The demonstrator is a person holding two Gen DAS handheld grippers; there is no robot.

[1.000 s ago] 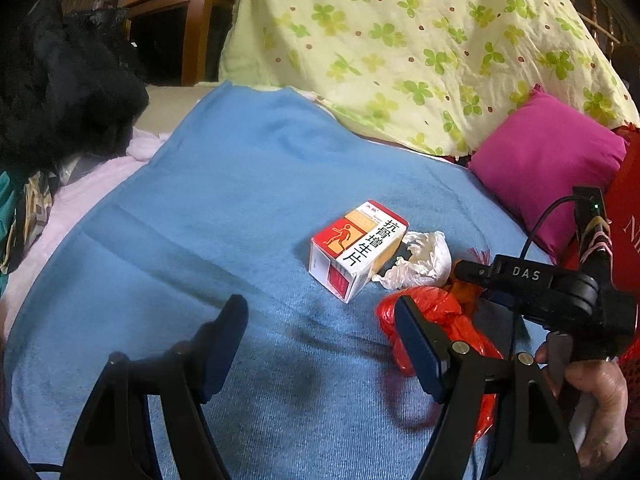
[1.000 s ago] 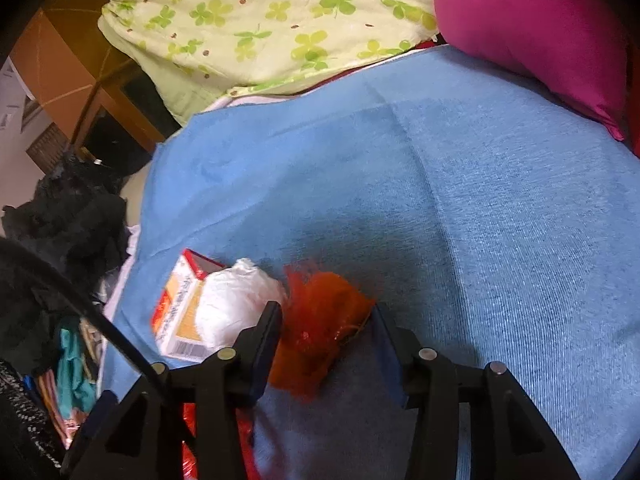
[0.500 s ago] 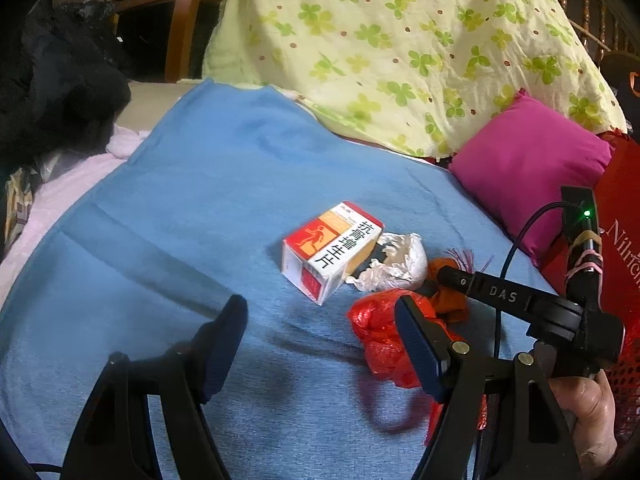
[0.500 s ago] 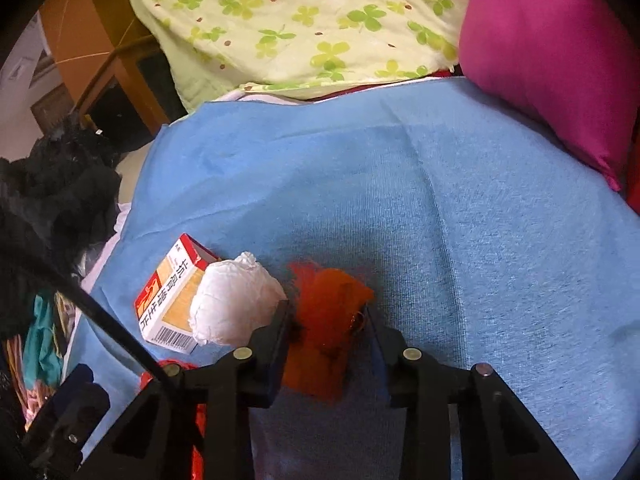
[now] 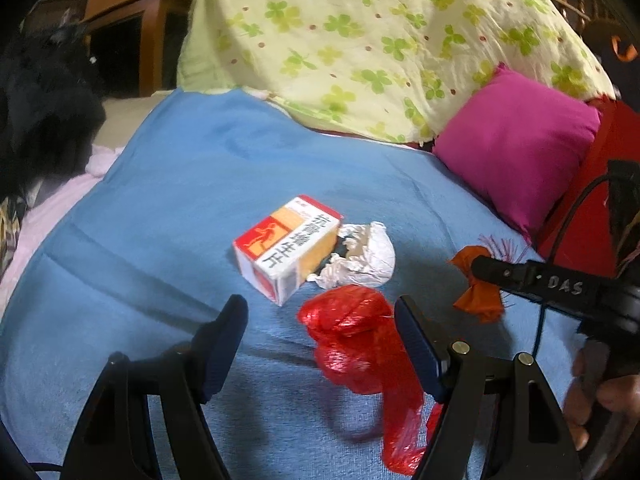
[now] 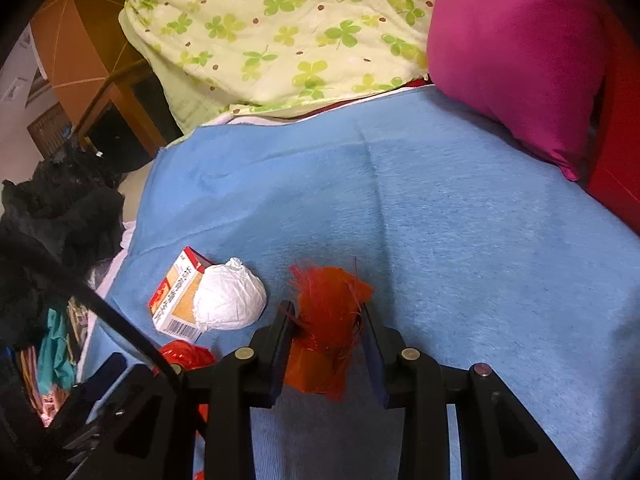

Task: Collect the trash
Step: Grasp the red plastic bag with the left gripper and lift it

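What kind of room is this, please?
Most likely a bedroom. The trash lies on a blue blanket spread over a soft surface like a bed, with a clover-print quilt and a pink pillow behind it. A heap of dark clothes lies at the side.

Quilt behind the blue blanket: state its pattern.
The quilt is pale yellow with green clover leaves and small brown dots; clearest in the right wrist view.

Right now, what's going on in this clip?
A person is clearing trash off a blue blanket with two handheld claws. The right claw is shut on an orange wrapper. The left claw is open, a red plastic bag lying between its fingers. A medicine box and a crumpled white tissue lie uncollected.
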